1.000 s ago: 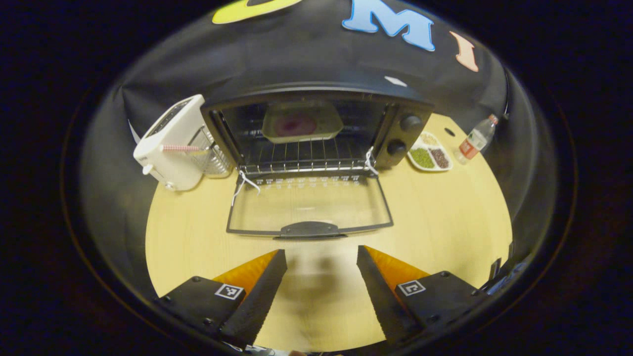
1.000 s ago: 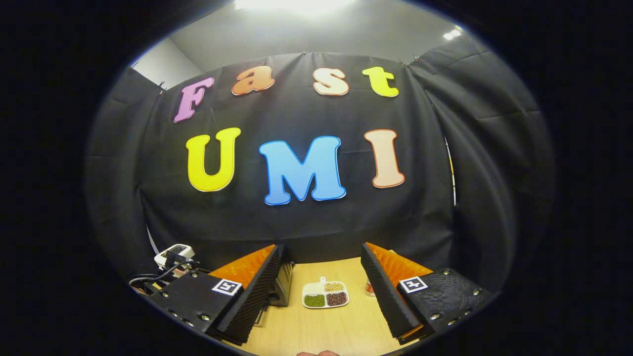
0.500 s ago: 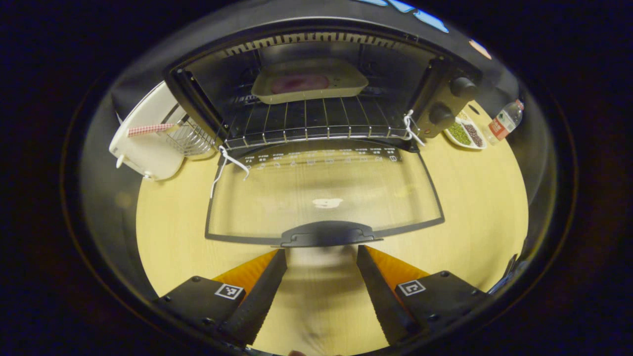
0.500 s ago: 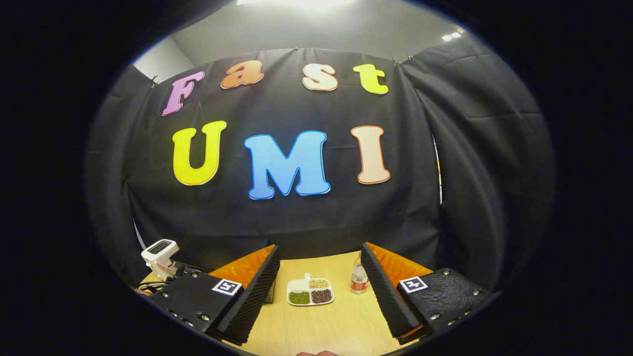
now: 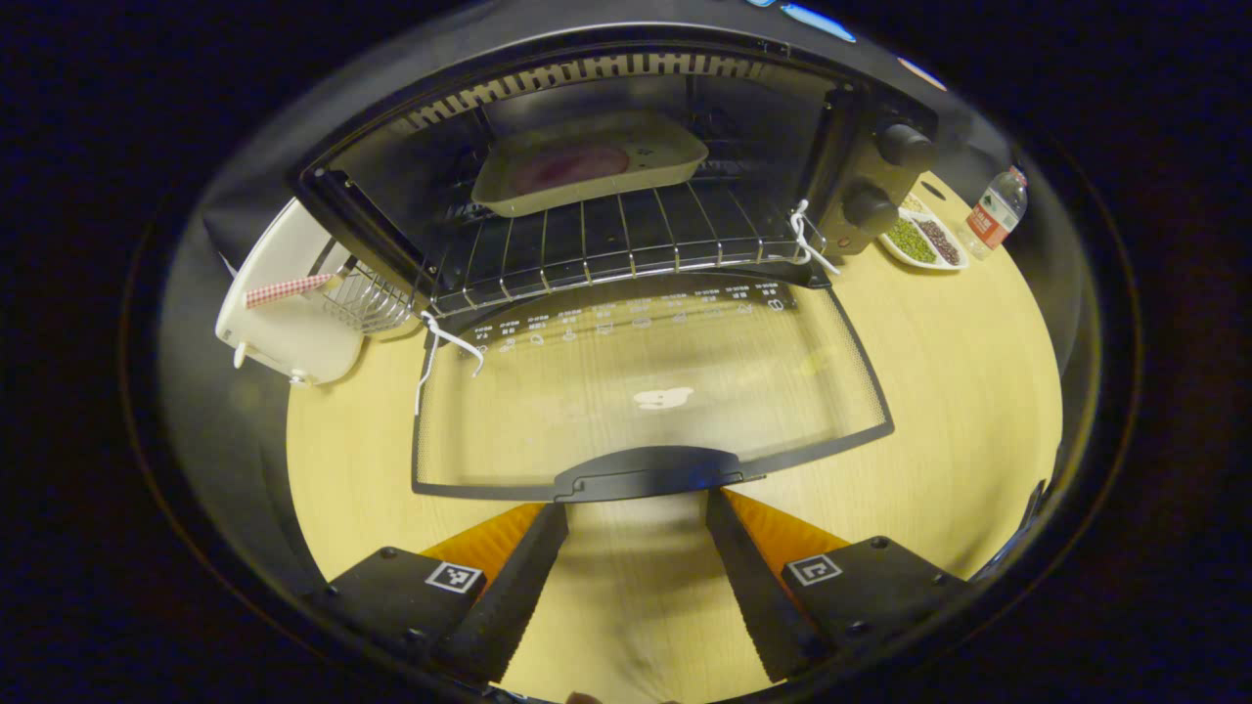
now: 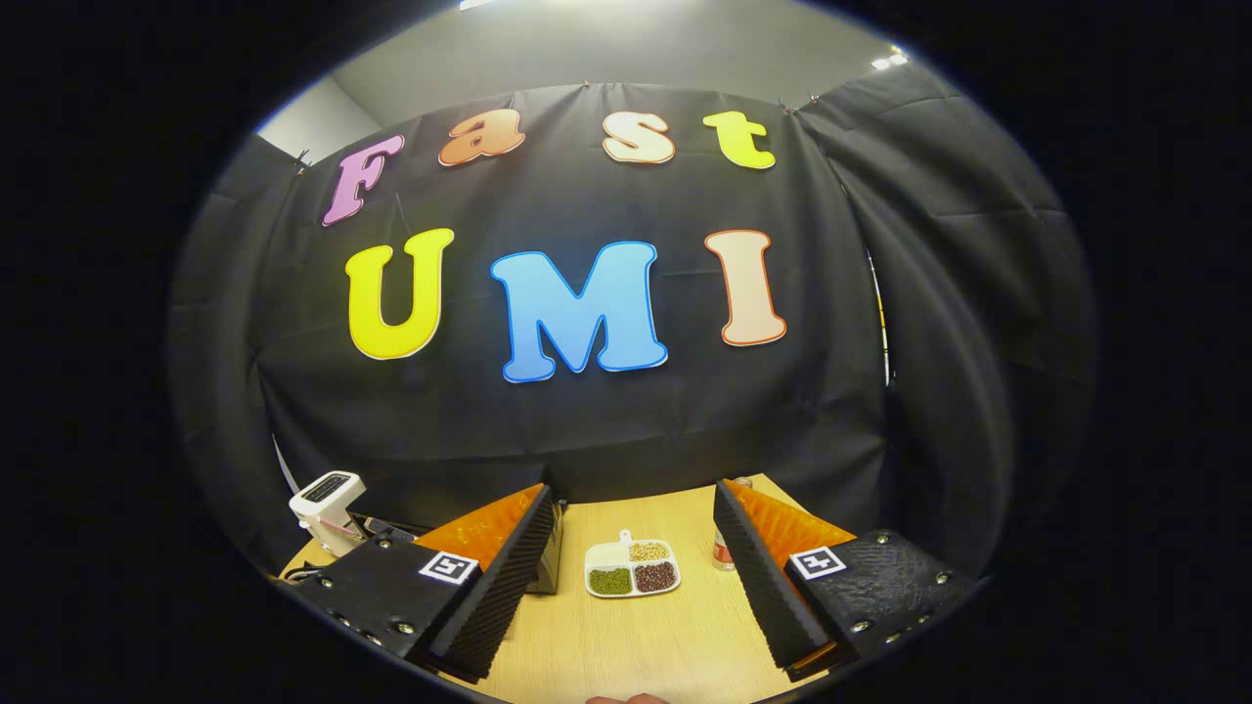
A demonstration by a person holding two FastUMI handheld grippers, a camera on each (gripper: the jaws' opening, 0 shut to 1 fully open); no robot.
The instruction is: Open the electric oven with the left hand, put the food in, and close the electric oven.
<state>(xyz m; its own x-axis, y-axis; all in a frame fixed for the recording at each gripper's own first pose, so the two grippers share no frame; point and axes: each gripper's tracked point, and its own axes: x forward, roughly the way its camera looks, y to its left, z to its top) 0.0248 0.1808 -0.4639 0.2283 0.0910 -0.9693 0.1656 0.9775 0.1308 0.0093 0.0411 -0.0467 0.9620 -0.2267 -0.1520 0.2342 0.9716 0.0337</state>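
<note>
The left gripper (image 5: 636, 513) has its jaws wide apart and empty, aimed at the black handle (image 5: 646, 472) of the oven door (image 5: 646, 376), which sits just at 12 o'clock from the fingertips; whether they touch it cannot be told. The glass door lies folded flat down on the table (image 5: 959, 391). Beyond it, at 12 o'clock, the oven (image 5: 626, 166) stands open with the tray of food (image 5: 587, 161) already on the wire rack (image 5: 626, 244) inside. So opening and loading look done, and closing is the step in hand. The next move calls for getting the jaws onto or under the handle and swinging the door up on its hinge until it shuts.

The right gripper (image 6: 631, 562) is held up off the table, jaws wide and empty, with a divided dish of beans (image 6: 632, 569) at 12 o'clock between them. It seems idle.
</note>
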